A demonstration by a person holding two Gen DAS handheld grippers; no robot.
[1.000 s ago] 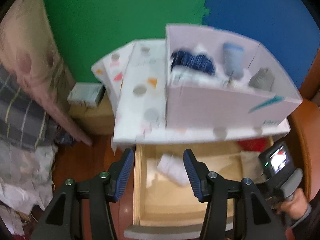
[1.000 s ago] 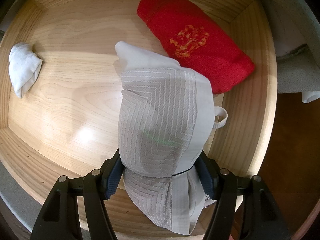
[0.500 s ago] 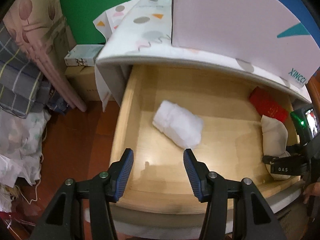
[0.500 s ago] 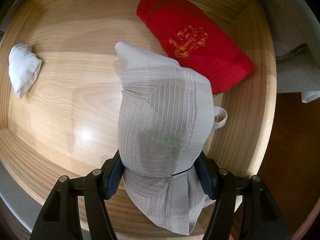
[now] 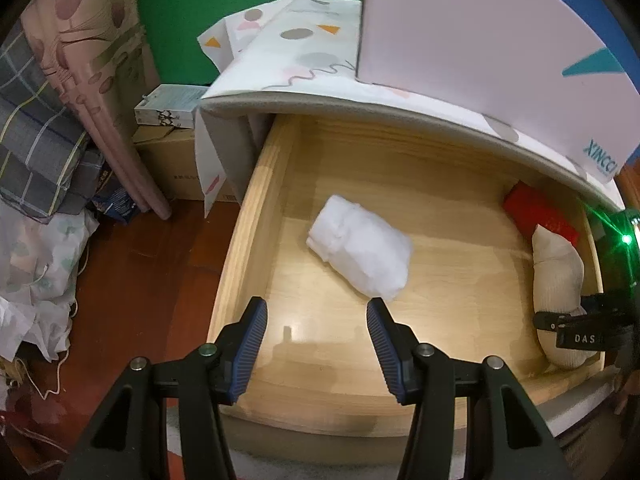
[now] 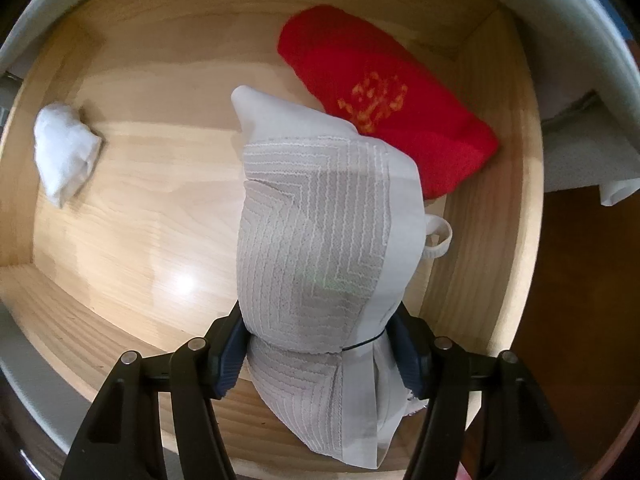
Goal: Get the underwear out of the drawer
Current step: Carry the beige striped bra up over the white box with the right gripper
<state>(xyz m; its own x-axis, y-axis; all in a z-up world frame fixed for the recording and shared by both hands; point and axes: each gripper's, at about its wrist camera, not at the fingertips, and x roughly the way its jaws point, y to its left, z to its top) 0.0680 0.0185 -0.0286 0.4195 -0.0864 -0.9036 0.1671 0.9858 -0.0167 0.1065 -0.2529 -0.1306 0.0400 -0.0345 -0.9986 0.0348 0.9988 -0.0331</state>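
Note:
The wooden drawer (image 5: 248,216) stands open. A rolled white underwear (image 5: 362,254) lies on its floor just ahead of my open, empty left gripper (image 5: 316,312); it also shows in the right wrist view (image 6: 64,160). My right gripper (image 6: 320,344) is shut on a rolled beige patterned underwear (image 6: 320,232), seen at the drawer's right side in the left wrist view (image 5: 558,268). A red folded garment (image 6: 384,96) with gold print lies behind it, also in the left wrist view (image 5: 538,210).
A white box (image 5: 480,40) stands on the patterned cloth-covered top (image 5: 304,64) above the drawer. Folded bedding (image 5: 44,120), cardboard boxes (image 5: 172,160) and crumpled fabric (image 5: 36,280) crowd the floor at the left.
My left gripper dropped from above the white box down to the drawer and closed in on the white roll. The right gripper lifted the beige roll very slightly.

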